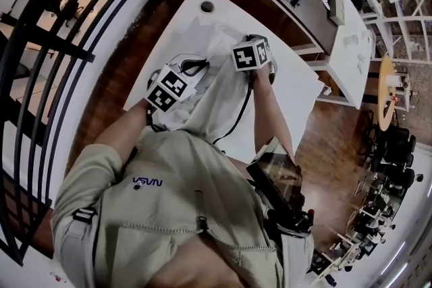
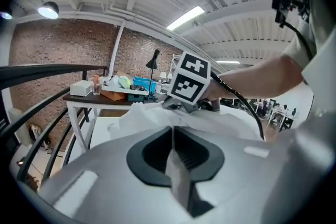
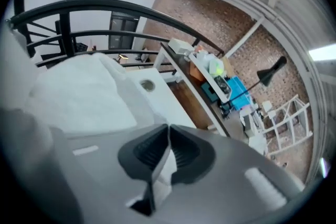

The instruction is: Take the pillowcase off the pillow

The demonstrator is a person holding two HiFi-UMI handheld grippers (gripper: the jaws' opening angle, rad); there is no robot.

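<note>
- White table (image 1: 297, 88): it runs from you toward 12 o'clock in the head view.
- Pillowcase (image 1: 216, 88): white and bunched, on the table's middle.
- Your left gripper (image 1: 169, 88): at the pillowcase's 9 o'clock edge, jaws clamped on a fold of it.
- Your right gripper (image 1: 251, 54): at the 1 o'clock edge, jaws pinching the cloth too.

Only one piece of lettering (image 1: 147, 181) can be read: the word "NASA", printed in small dark blue letters on the chest of the light shirt (image 1: 202, 212) worn by the person and seen upside down in the head view. Black-and-white square code patterns are carried on the faces of the left marker cube (image 1: 169, 88) and the right marker cube (image 1: 251, 54); they are made up of blocks, not letters or numbers. The right marker cube's patterns are also shown in the left gripper view. Print elsewhere is too small to be made out.
</note>
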